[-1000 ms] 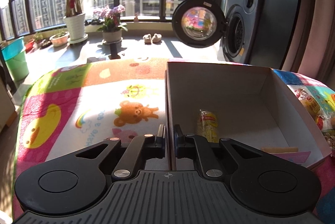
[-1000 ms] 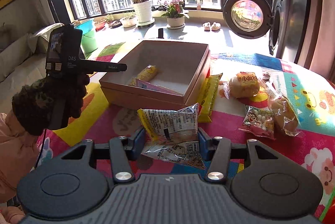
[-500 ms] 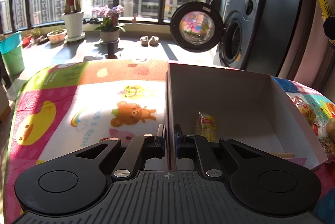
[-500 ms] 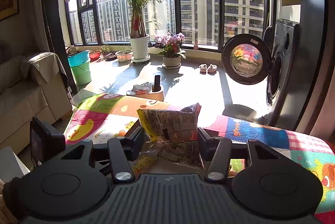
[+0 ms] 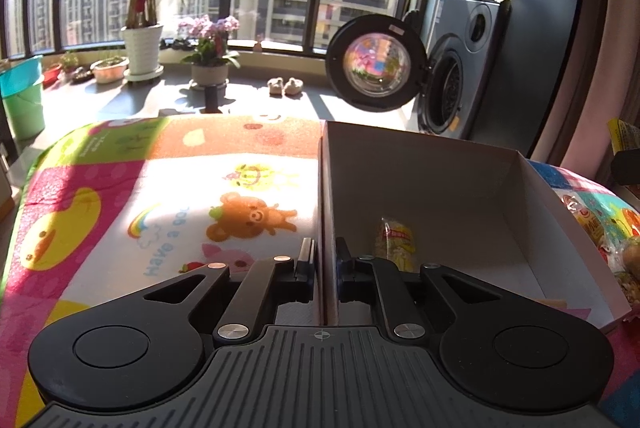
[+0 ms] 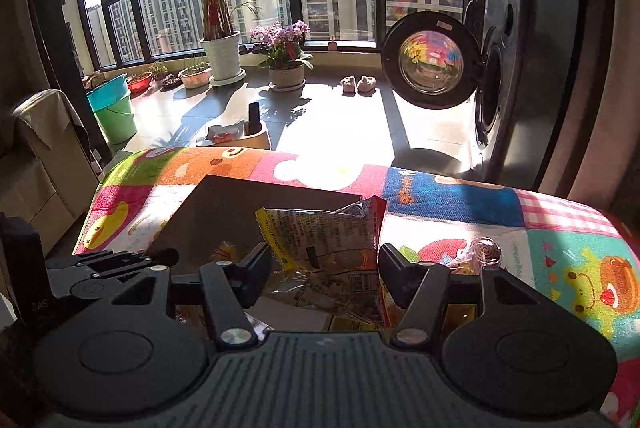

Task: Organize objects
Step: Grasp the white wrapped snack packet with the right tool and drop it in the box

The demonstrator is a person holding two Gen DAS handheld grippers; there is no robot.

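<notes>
snack bag (image 6: 326,260): small black print, unreadable; mat (image 5: 168,252) reads "have a goo".

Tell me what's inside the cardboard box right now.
Inside the box lies a yellow snack packet near the left wall, and a pale flat edge shows at the near right corner. The left gripper, clamped on the wall, hides the near floor.
</notes>
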